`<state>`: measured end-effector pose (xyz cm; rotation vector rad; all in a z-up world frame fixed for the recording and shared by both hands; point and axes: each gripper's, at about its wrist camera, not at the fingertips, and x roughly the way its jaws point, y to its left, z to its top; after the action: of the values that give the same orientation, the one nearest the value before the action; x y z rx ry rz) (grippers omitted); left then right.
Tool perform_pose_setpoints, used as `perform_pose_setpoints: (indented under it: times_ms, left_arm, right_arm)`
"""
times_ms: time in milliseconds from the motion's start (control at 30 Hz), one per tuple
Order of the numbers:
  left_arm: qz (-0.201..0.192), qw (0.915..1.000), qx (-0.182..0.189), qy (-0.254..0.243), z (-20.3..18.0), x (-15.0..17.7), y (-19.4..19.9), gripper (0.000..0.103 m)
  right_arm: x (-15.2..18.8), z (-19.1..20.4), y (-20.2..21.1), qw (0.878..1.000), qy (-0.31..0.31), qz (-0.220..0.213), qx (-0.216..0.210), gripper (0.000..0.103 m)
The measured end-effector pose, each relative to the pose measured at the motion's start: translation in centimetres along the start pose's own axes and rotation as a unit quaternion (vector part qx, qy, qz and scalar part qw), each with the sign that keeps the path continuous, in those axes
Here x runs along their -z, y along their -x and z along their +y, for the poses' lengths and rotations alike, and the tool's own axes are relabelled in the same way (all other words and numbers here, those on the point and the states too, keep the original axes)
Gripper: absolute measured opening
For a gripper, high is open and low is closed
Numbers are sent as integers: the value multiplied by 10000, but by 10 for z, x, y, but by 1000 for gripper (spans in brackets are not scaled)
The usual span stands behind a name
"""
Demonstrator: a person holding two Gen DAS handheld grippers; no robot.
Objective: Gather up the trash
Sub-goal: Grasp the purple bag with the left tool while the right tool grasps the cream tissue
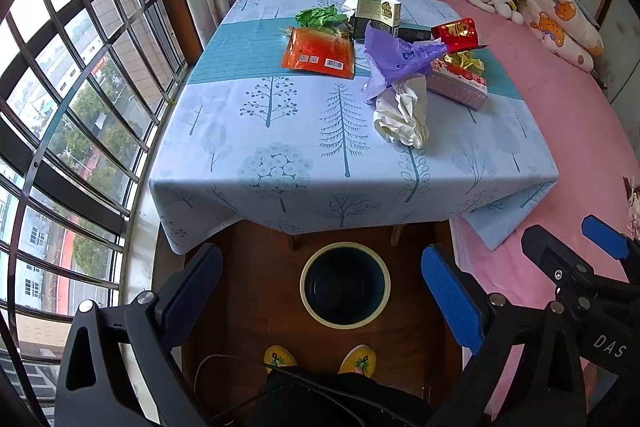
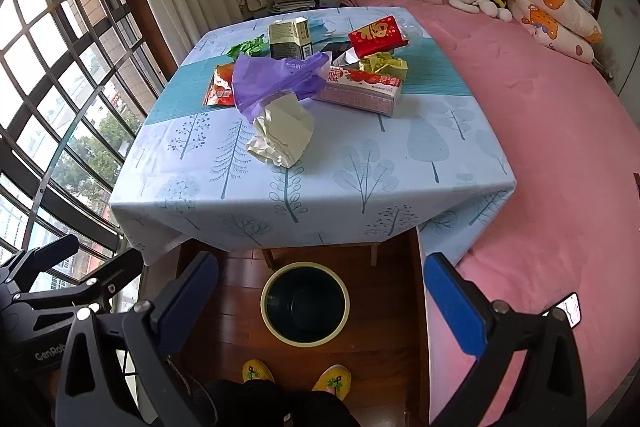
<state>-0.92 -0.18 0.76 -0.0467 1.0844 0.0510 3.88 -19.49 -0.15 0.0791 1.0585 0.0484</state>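
Trash lies on a table under a blue tree-print cloth: a crumpled white paper, a purple plastic bag, an orange snack packet, green crumpled paper, a carton box, a pink strawberry box and a red packet. A round dark bin stands on the floor below the table's near edge. My left gripper and right gripper both hang open and hold nothing, above the bin and short of the table.
A pink bed with a pillow and soft toys runs along the right. A barred window fills the left. The person's yellow slippers stand on the wooden floor behind the bin. A phone lies on the bed.
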Motion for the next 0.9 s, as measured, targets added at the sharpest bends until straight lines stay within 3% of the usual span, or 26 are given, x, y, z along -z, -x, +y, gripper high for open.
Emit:
perform_pose_setpoints:
  times_ms: [233, 467, 700, 900]
  left_arm:
    - [-204, 9997, 161, 35, 10, -20, 4, 99]
    - [-432, 9982, 353, -216, 22, -60, -4, 99]
    - [-55, 9968, 463, -643, 34, -114, -40, 99]
    - [232, 9933, 830, -773, 45, -163, -77, 99]
  right_arm:
    - [-24, 11, -12, 9997, 44, -56, -254, 89]
    - [-56, 27, -45, 9994, -11, -99, -344, 85]
    - [-89, 44, -97, 9994, -269, 92, -196, 80]
    - [-101, 51, -136, 9979, -563, 299, 94, 79]
